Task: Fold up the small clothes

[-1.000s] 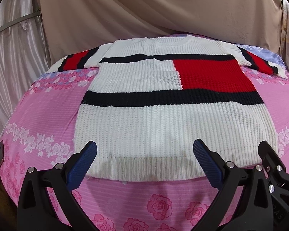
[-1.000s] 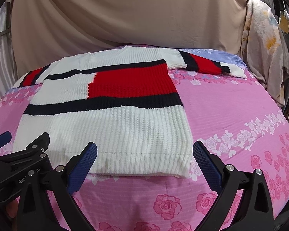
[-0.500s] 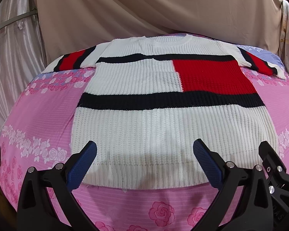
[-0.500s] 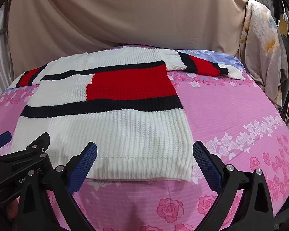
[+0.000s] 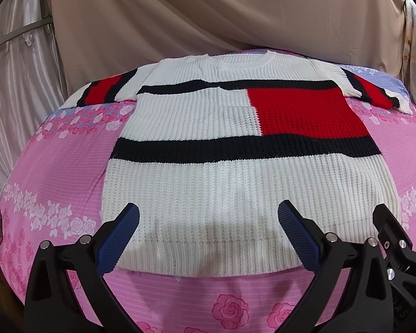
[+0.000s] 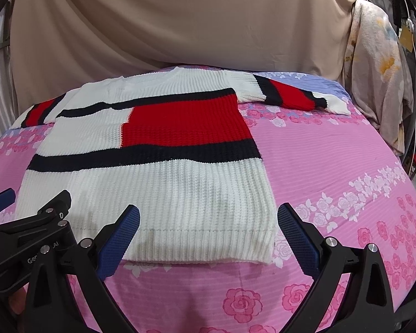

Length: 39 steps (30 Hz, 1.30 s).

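A white knit sweater (image 5: 208, 191) with black bands and a red block lies flat on the pink bed, collar at the far end, both sleeves spread out to the sides. My left gripper (image 5: 208, 236) hovers open over the hem, left of centre, nothing between its blue pads. In the right wrist view the same sweater (image 6: 166, 188) fills the left half, and my right gripper (image 6: 208, 236) stands open over the hem's right corner. The left gripper's black body (image 6: 27, 236) shows at the lower left there.
The pink rose-patterned bedsheet (image 6: 332, 172) covers the bed, with bare sheet to the right of the sweater. A beige curtain (image 5: 208, 14) hangs behind the bed. Flowered cloth (image 6: 374, 83) hangs at the far right, and a pale satin drape (image 5: 14, 83) at the left.
Both grippers have risen and drawn back a little from the hem, so the sweater sits slightly farther away in both views. The sweater itself has not moved.
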Each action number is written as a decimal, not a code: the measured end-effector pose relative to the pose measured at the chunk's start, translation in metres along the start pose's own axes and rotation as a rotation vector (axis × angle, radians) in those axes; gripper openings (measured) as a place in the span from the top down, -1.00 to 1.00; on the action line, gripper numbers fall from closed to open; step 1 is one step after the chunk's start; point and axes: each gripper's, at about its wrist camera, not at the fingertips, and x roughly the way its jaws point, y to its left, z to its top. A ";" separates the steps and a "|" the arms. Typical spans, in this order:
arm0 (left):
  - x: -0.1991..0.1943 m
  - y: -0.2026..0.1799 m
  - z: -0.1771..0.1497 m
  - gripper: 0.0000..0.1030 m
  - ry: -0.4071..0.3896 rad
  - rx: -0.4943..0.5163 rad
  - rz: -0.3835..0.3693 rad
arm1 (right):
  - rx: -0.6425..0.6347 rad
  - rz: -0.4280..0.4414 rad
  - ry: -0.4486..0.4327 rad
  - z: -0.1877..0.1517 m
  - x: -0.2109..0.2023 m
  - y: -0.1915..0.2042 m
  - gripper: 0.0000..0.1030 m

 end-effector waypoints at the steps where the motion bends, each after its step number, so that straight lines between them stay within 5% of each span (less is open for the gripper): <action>1: -0.001 0.000 0.000 -0.90 -0.001 0.000 0.003 | 0.000 0.002 -0.001 0.000 0.000 0.000 -0.90; 23: 0.001 0.002 0.001 -0.90 0.005 0.001 0.014 | 0.003 0.001 0.007 0.001 0.004 0.003 -0.90; 29: 0.013 0.005 0.004 -0.90 0.037 -0.013 -0.028 | 0.005 0.076 0.056 0.005 0.023 -0.002 -0.90; 39: 0.044 0.052 0.033 -0.91 0.018 -0.133 -0.061 | 0.351 0.041 0.078 0.064 0.094 -0.168 -0.90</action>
